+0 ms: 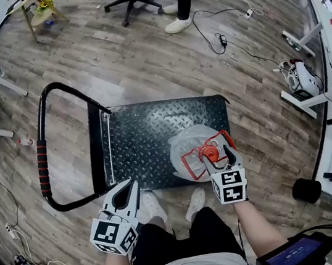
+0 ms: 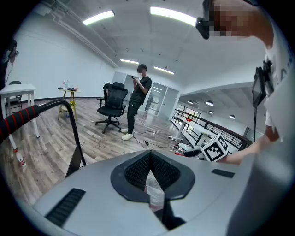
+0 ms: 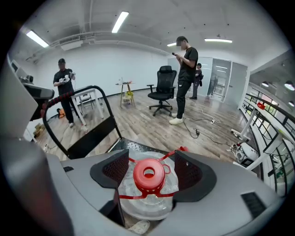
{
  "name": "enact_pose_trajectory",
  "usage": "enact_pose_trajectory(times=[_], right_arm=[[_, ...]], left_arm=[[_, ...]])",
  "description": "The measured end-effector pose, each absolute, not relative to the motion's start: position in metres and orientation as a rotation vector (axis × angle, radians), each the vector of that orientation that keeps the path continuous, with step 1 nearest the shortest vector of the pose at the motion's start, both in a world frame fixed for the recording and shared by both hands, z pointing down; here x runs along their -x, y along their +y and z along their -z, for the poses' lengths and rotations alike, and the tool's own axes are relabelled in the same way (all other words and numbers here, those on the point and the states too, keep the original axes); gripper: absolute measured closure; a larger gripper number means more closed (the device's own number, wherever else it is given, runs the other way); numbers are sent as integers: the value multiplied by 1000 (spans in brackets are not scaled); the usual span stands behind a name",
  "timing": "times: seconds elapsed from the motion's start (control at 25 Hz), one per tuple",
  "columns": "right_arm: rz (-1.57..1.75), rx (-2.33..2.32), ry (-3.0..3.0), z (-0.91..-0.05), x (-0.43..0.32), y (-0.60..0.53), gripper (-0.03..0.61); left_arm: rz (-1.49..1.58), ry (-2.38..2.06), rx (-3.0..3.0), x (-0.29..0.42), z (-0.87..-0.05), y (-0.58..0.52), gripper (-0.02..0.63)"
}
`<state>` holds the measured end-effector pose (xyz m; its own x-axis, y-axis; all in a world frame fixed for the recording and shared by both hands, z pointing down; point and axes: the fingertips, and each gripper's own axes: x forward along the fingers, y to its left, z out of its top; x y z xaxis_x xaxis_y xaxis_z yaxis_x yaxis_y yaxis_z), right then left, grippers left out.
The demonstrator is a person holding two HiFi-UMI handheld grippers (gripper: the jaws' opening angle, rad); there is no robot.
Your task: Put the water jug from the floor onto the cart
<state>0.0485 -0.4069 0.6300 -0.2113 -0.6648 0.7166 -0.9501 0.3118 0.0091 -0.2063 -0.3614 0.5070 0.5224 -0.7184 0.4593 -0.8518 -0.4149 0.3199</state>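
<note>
The clear plastic, red-capped water jug (image 1: 188, 147) stands at the near edge of the black checker-plate cart (image 1: 147, 131), our right gripper (image 1: 218, 156) spread wide around its cap, our left gripper (image 1: 127, 191) pinched together empty, so we fear a jaw catching it on withdrawal could tip it off that edge.

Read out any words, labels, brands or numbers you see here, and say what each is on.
No text can be read in any view.
Cubes on the left gripper and right gripper: square black-and-white markers, no letters.
On the water jug: no label shows.
On the blue screen by the person's right side: too small to read.
</note>
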Motion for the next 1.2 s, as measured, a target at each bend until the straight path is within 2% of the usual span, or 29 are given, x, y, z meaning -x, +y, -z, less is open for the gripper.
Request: enact_pose_trajectory(times=[0.4,0.6,0.72,0.96,1.08,1.2], right_arm=[[-512,-1428,-2229,-496,-57,-385,272],[-427,-1477,-2260,-452,-66,-371,353],[-382,-1553,-2250,-432,-69,-362,441],[-359,-1676,-2223,-409,-59,-331,545],[-357,-1727,-2216,-402,-43,-311,574],[-363,-1781,-2203,-396,-28,-291,575]], left_arm=[[-252,-1354,-2325,159,-439,-356,615],[-229,-1324,-2393,140,-407,-340,614],[-204,-1291,-2433,136,-396,-332,615],[-178,-1209,-2517,147,-386,-314,614],[-183,-1173,-2542,166,-386,-301,615],[-182,-1138,-2577,183,-382,-288,614]])
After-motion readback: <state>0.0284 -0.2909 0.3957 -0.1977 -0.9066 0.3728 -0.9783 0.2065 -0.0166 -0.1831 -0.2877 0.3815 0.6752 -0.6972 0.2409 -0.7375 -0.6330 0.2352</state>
